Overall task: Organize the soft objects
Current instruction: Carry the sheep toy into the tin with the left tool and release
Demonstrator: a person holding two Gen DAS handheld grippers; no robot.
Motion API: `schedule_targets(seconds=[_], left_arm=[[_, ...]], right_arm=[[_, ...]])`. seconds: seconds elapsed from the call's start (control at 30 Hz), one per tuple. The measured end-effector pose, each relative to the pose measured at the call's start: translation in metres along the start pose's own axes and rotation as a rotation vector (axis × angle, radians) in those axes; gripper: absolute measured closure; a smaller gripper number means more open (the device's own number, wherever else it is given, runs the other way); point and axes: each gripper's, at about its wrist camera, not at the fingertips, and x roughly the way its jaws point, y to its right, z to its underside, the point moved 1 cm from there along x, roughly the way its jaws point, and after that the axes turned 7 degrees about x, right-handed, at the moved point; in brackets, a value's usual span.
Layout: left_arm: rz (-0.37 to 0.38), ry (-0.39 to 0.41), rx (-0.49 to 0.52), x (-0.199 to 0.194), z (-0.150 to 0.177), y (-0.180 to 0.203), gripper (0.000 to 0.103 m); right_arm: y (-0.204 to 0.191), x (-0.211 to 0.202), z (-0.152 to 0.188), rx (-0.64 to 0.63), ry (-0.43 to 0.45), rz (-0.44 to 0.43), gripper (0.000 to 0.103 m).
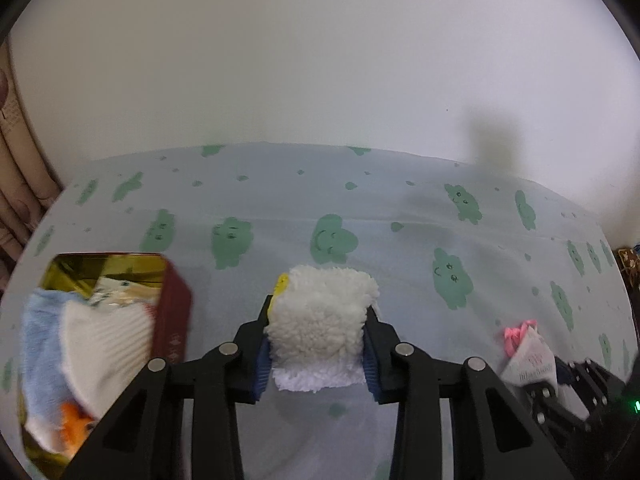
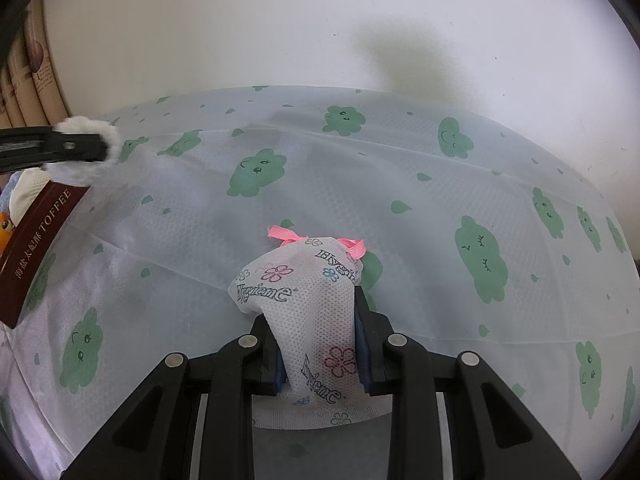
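Observation:
My left gripper (image 1: pixel 318 320) is shut on a fluffy white plush piece (image 1: pixel 320 316) with a yellow bit at its upper left, held above the cloth. From the right wrist view the same plush (image 2: pixel 86 148) shows at the far left in the left gripper's black fingers (image 2: pixel 52 148). My right gripper (image 2: pixel 316 328) is shut on a white mesh pouch (image 2: pixel 300 296) printed with flowers and tied with a pink ribbon; the pouch (image 1: pixel 528 356) also appears at the lower right of the left wrist view. A dark red toffee tin (image 1: pixel 172 312) at the left holds soft cloths.
The table is covered by a pale cloth (image 1: pixel 400 248) with green smiling clouds. The tin (image 2: pixel 36 240) holds a blue towel, a white ribbed cloth and an orange toy. A white wall stands behind; beige books (image 2: pixel 32 64) lean at the far left.

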Motion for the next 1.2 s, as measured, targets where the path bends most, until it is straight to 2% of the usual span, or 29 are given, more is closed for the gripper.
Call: schedule_targets(seconds=[0.2, 0.5, 0.83, 0.9, 1.0, 1.2], left_arm=[[-0.036, 0.055, -0.015, -0.052, 0.009, -0.033, 0.066], [-0.131, 0.057, -0.070, -0.097, 0.042, -0.103, 0.066], [-0.159, -0.007, -0.074, -0.111, 0.103, -0.137, 0.066], [-0.135, -0.021, -0.093, -0.110, 0.112, -0.141, 0.066], [-0.118, -0.018, -0.119, -0.108, 0.122, -0.146, 0.066], [-0.153, -0.025, -0.089, -0.102, 0.129, -0.148, 0.066]], right_arm=[[0.000, 0.000, 0.000, -0.001, 0.000, 0.001, 0.076], [-0.001, 0.000, -0.001, -0.006, 0.001, 0.007, 0.076], [-0.002, -0.001, -0.001, -0.008, 0.001, 0.011, 0.076], [-0.002, -0.001, -0.001, -0.009, 0.001, 0.012, 0.076], [-0.002, -0.001, -0.001, -0.008, 0.001, 0.013, 0.077], [-0.002, -0.001, -0.001, -0.011, 0.001, 0.013, 0.077]])
